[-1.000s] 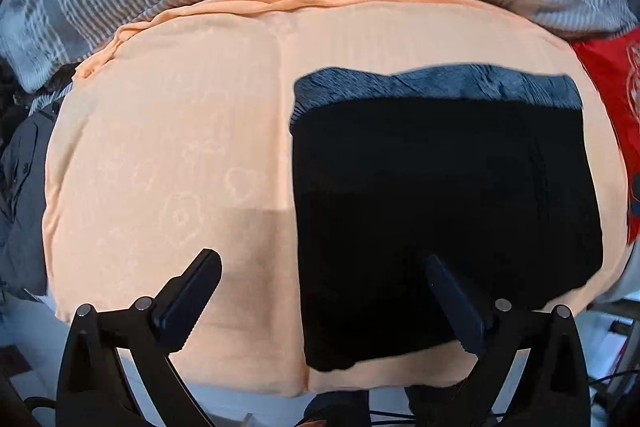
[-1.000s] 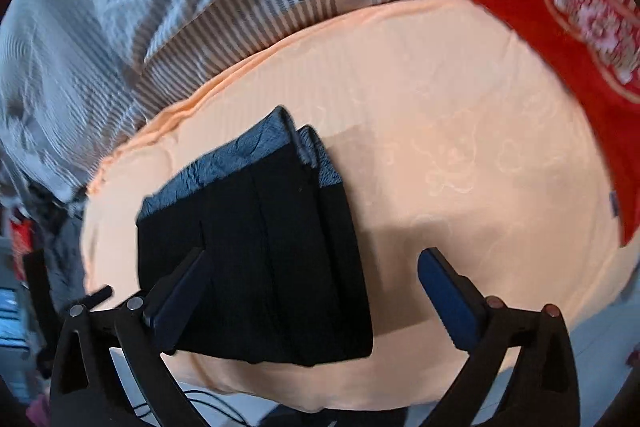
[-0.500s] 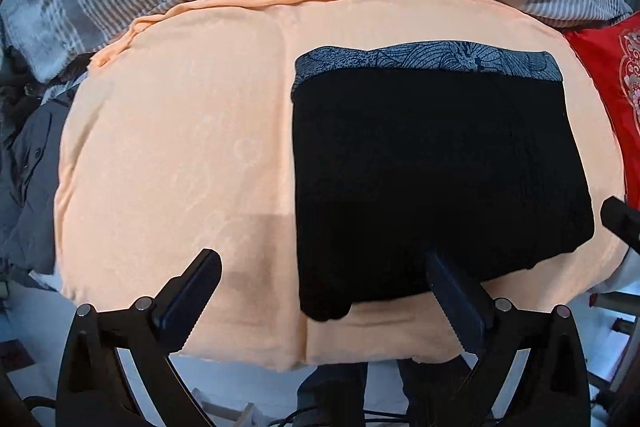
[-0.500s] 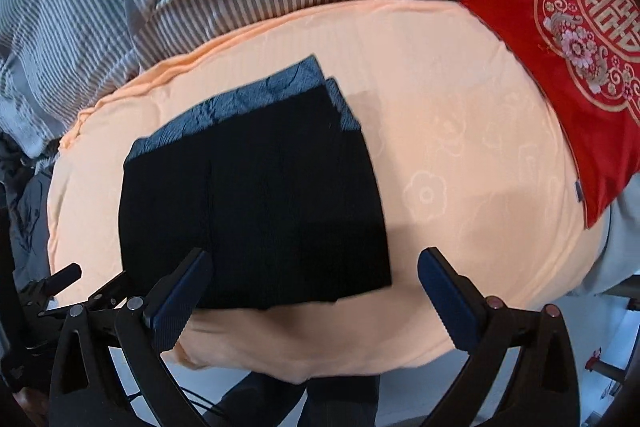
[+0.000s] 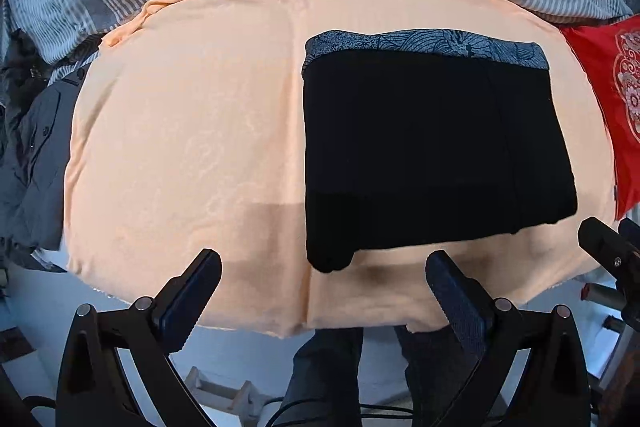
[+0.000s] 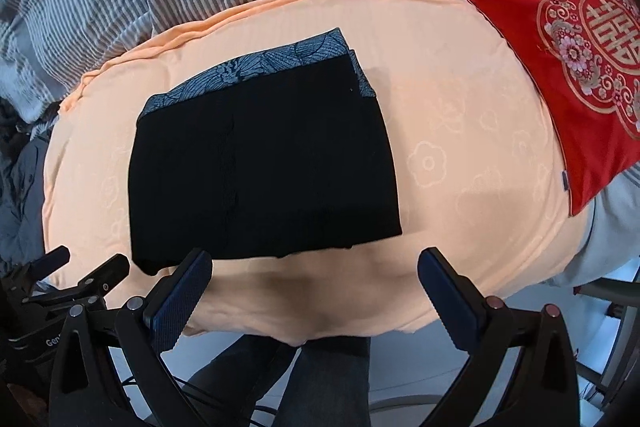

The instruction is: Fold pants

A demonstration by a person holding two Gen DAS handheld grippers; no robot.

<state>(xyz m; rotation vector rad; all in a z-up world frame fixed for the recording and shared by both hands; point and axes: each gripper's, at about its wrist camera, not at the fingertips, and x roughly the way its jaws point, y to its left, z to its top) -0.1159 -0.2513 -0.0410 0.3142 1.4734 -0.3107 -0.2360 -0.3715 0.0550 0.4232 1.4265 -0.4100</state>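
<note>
Left wrist view: the left gripper [image 5: 320,291] has pulled back from the pants [image 5: 432,147], fingers spread wide and empty. The pants lie as a folded black rectangle on the peach sheet [image 5: 180,147], so folding looks finished.

Right wrist view: the right gripper [image 6: 316,291] has also backed off, wide open and empty; the pants' [image 6: 260,163] inner layers stay hidden
</note>
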